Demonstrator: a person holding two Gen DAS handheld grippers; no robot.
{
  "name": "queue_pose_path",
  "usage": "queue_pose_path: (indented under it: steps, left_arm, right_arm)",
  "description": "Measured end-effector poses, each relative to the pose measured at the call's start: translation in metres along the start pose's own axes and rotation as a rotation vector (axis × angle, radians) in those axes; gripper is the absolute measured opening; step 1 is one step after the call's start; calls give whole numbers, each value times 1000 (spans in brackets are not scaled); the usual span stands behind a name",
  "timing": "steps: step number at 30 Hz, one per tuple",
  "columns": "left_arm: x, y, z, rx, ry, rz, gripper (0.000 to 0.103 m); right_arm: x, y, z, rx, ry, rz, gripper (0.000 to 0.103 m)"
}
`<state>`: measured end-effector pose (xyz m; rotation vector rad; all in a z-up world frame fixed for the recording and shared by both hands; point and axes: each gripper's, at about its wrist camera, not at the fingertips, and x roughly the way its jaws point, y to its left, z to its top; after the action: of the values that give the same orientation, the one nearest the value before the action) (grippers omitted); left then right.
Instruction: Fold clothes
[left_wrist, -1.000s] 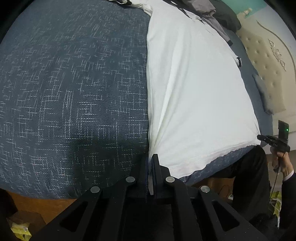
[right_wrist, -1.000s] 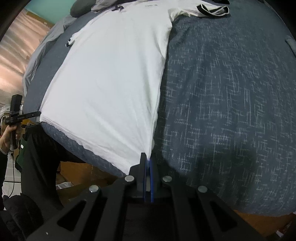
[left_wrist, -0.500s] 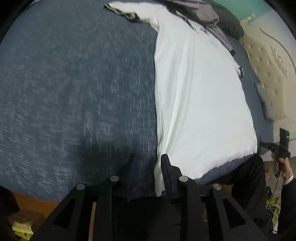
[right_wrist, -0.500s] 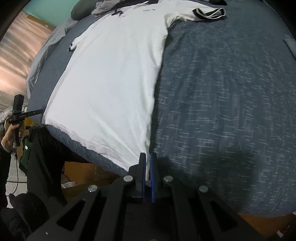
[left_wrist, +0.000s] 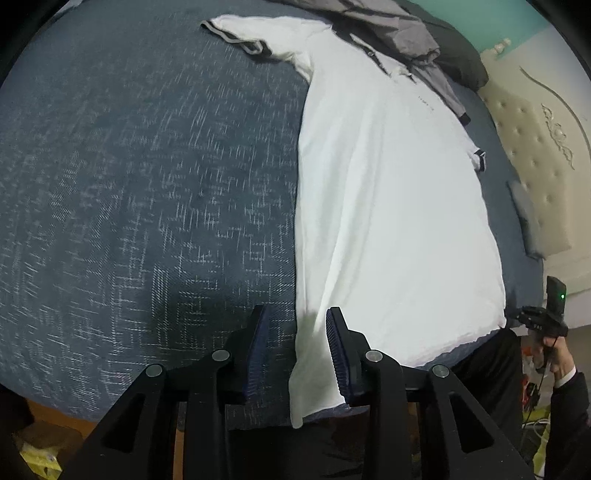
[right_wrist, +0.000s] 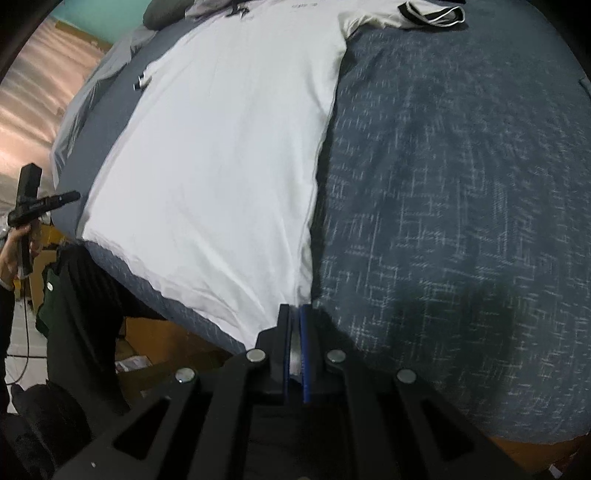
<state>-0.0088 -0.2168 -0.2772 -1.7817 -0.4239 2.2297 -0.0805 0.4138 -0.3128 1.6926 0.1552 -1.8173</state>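
A white shirt (left_wrist: 388, 206) lies spread flat on the blue bed (left_wrist: 147, 184), hem at the near edge, smoothed out, I judge, for folding. My right hand-held gripper (right_wrist: 294, 332) is clenched on one hem corner; my left hand-held gripper (left_wrist: 295, 332) is released, its jaws straddling the other corner.
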Motion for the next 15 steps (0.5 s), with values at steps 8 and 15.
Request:
queue_pose_path:
  steps: [8,15]
  left_arm:
    - [16,11,5,-46,-8,-31,35]
    - [32,13,19,-92,-31,-69,35]
  right_arm:
    - [-6,-7,-2,19,-13,42,4]
    - [-4,-9,-5,37,-4,63,4]
